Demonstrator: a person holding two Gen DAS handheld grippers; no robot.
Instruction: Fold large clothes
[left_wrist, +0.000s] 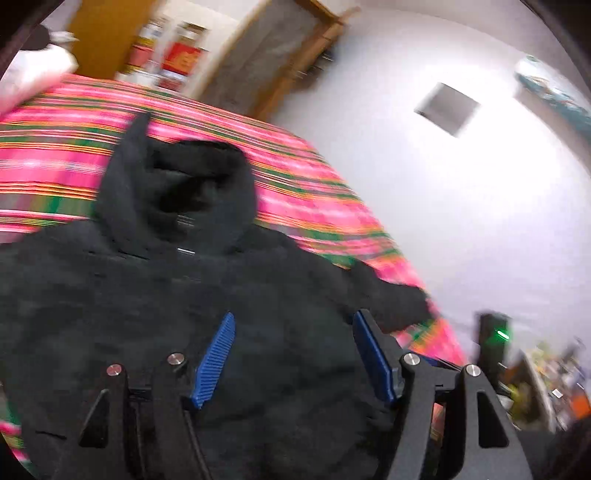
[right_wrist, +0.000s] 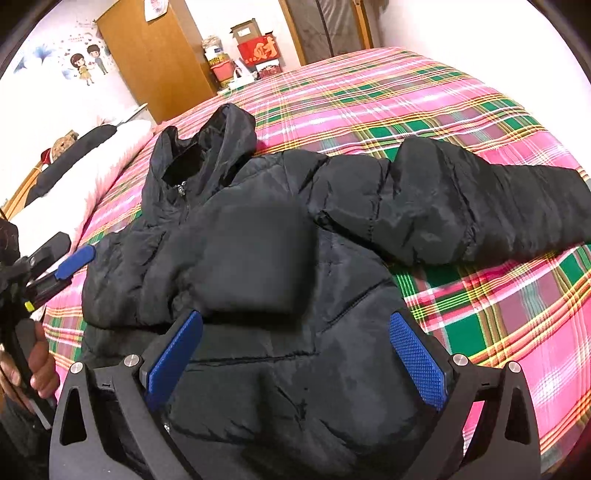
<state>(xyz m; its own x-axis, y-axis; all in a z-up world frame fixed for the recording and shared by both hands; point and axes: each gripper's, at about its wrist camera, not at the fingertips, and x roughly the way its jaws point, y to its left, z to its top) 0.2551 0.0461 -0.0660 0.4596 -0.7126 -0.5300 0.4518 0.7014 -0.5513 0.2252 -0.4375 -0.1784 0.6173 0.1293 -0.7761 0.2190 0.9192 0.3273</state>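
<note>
A black hooded puffer jacket (right_wrist: 258, 251) lies front up on a pink and green plaid bed (right_wrist: 480, 295). Its hood (right_wrist: 207, 147) points to the far side. One sleeve (right_wrist: 480, 206) stretches out to the right; the other sleeve (right_wrist: 236, 258) is folded across the chest. My right gripper (right_wrist: 295, 350) is open and empty above the jacket's lower front. My left gripper (left_wrist: 291, 350) is open and empty over the jacket (left_wrist: 184, 295) in a blurred view; it also shows in the right wrist view (right_wrist: 75, 260) at the jacket's left edge.
A white pillow with a dark item on it (right_wrist: 74, 177) lies at the bed's left. A wooden wardrobe (right_wrist: 159, 55), stacked boxes (right_wrist: 251, 48) and a door (right_wrist: 328, 26) stand beyond the bed. A white wall (left_wrist: 443, 184) is at the right.
</note>
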